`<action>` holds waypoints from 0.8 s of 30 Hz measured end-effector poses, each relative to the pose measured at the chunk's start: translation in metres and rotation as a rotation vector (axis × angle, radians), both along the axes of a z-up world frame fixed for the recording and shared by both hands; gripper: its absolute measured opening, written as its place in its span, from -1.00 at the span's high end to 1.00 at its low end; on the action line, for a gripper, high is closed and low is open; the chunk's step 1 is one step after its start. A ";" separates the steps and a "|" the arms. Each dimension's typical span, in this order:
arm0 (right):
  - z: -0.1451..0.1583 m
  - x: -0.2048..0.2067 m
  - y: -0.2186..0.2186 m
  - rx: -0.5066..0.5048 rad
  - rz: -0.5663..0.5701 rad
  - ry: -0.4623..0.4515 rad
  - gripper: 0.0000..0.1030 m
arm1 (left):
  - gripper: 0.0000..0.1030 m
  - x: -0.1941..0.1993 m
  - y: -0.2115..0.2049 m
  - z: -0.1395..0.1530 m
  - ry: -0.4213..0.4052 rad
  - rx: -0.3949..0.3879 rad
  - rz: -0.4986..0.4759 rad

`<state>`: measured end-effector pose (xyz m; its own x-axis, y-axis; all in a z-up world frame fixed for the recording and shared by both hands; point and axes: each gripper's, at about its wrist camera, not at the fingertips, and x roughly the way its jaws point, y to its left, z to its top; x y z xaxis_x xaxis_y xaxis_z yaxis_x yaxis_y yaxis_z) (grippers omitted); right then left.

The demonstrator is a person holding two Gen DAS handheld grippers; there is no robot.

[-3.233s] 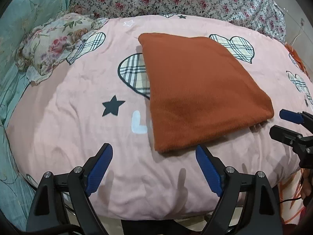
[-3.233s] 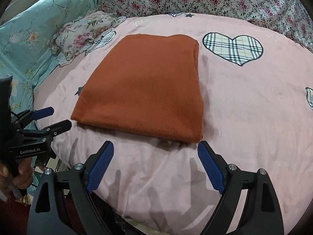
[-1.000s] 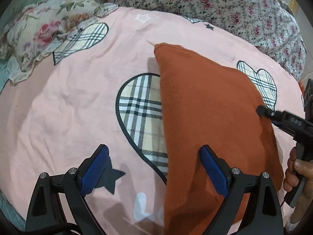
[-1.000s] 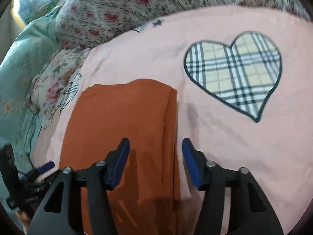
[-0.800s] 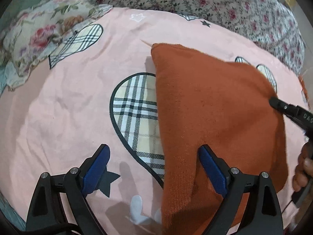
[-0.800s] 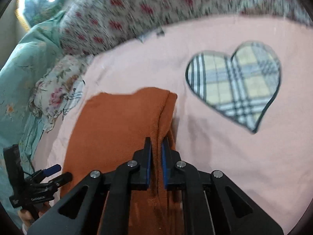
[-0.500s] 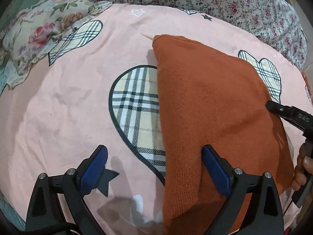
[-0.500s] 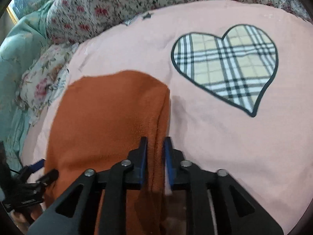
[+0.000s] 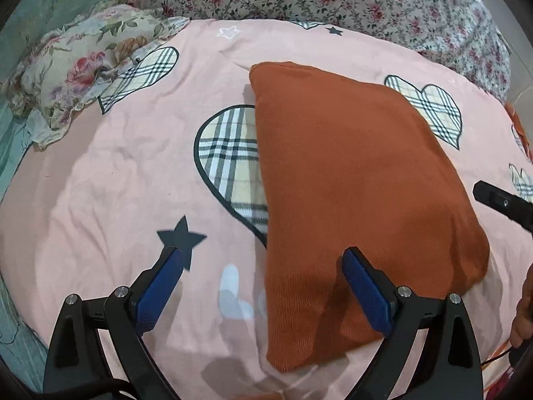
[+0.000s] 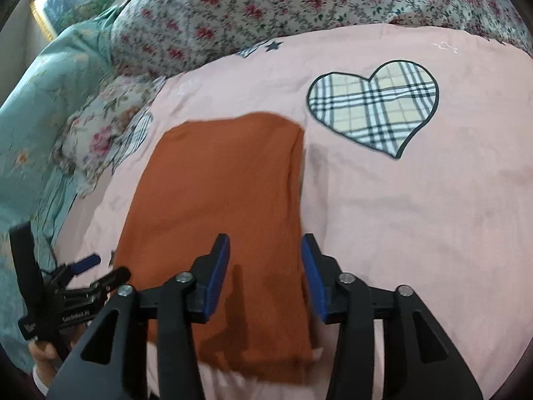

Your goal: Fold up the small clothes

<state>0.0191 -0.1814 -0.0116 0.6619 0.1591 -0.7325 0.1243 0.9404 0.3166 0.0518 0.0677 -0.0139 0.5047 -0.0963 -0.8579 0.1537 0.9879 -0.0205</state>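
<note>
Orange cloth (image 10: 216, 200) lies flat, long axis running away from both grippers. Right gripper (image 10: 265, 266), jaws just opened and gripping nothing, straddles its right edge; left gripper (image 9: 263, 286) gapes empty over its left edge

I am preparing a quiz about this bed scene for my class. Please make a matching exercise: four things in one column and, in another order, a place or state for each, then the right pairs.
Things:
1. orange folded cloth
2. floral pillow
3. left gripper
4. right gripper

Places or states:
A. fingers wide open, one blue pad over the cloth, one over the pink sheet
B. lies flat, covering part of a plaid heart
C. at the far left edge of the sheet
D. fingers partly open, having just been opening, astride the cloth's right edge

Pairs: 1-B, 2-C, 3-A, 4-D
</note>
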 end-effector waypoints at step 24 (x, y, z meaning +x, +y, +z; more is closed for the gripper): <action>-0.009 -0.060 0.049 -0.110 0.119 0.040 -0.68 | -0.89 -0.053 -0.007 -0.002 0.008 0.077 -0.089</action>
<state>-0.0405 -0.1325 -0.0207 0.6130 0.1521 -0.7753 0.0204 0.9779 0.2080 -0.0009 0.0602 -0.0154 0.4905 -0.0737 -0.8683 0.2405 0.9692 0.0537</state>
